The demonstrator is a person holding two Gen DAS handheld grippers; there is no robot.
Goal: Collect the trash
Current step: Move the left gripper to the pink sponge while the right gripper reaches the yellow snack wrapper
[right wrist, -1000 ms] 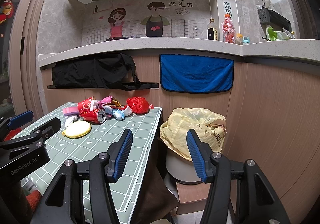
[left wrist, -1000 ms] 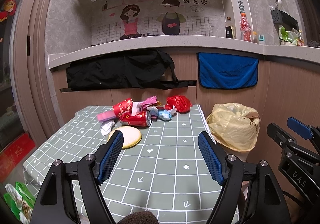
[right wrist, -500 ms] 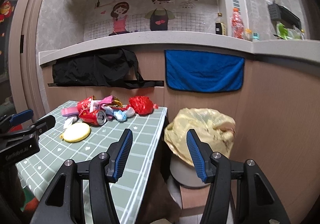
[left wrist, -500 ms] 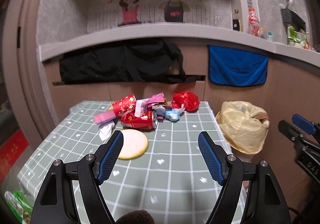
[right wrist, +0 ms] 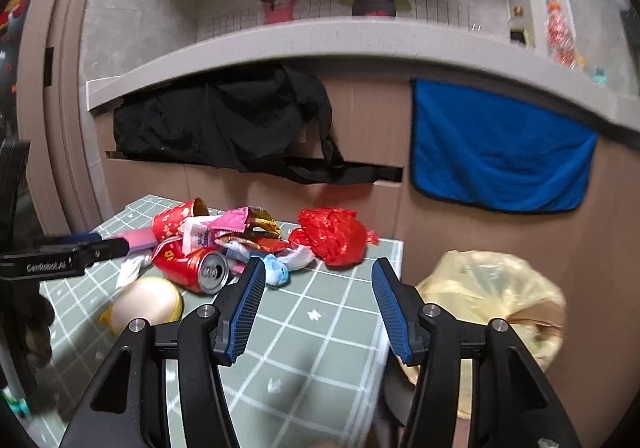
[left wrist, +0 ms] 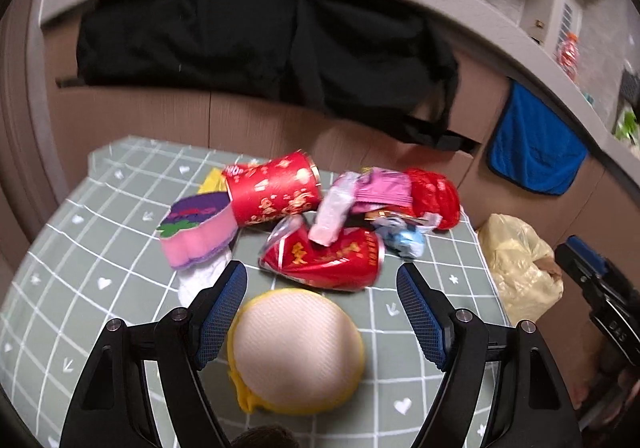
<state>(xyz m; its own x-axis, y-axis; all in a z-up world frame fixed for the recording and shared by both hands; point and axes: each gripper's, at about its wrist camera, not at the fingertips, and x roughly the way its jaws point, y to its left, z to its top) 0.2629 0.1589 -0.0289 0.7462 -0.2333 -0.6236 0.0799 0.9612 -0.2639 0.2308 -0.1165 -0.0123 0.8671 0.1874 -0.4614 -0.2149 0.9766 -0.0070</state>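
Fingers (left wrist: 224,308) of both my grippers gape wide, empty; the left pair hovers over what looks like a yellow sponge (left wrist: 296,348) beside the can (left wrist: 332,260).

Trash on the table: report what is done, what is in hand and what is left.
Done: nothing visibly collected; both tools are open and hold nothing. In hand: the left tool hangs over the round yellow sponge, just short of the crushed red can. Left: the can, red paper cup, pink sponge, wrappers and red plastic bag all lie on the table, beside the yellow bin bag.
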